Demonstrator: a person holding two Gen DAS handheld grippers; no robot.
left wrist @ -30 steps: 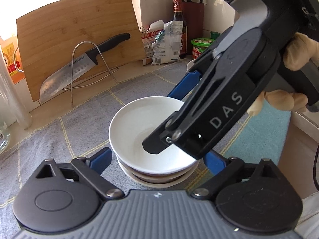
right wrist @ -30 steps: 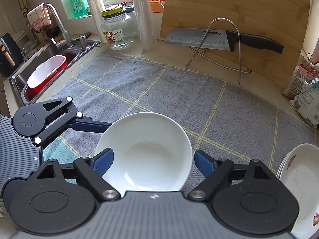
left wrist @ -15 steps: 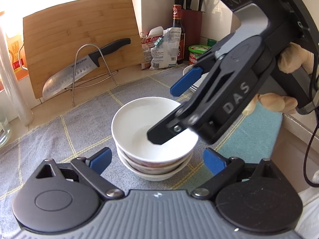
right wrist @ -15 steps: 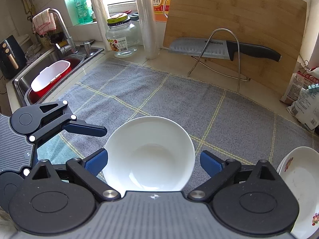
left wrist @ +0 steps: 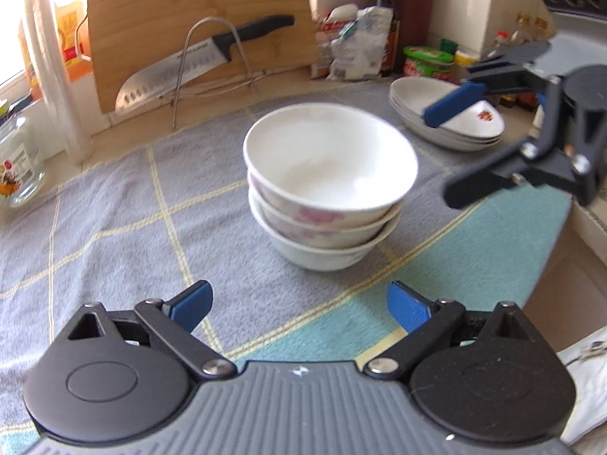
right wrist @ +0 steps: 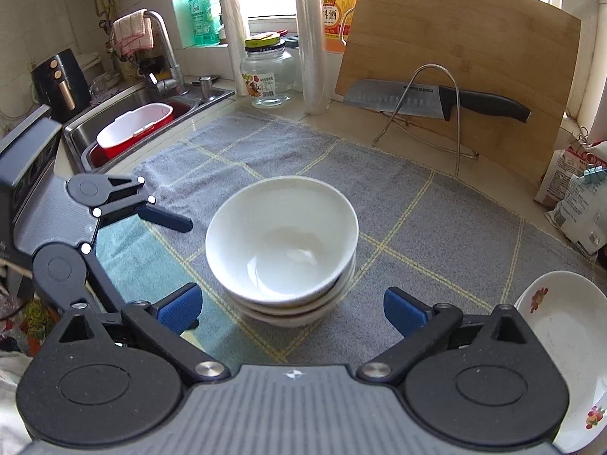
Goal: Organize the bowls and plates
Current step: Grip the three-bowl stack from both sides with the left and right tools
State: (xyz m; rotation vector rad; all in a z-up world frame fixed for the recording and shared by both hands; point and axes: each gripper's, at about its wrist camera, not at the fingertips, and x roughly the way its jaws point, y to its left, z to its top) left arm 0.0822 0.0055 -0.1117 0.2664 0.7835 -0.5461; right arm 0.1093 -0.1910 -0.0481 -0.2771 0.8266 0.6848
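Both the left hand-held gripper (left wrist: 299, 305) and right hand-held gripper (right wrist: 292, 309) stand wide open, empty. Beyond them, three stacked white ceramic bowls (left wrist: 326, 189) rest on the grey checked cloth (left wrist: 114, 220) covering the counter; shallow white flower-printed plates (left wrist: 447, 117) sit stacked farther back.

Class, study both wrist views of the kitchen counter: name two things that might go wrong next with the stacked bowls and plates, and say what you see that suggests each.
1. The top bowl appears to sit tilted on the bowl stack; a nudge from either open gripper might tip it.
2. The right gripper hangs close beside the plate stack, so a careless sweep may clip a rim.
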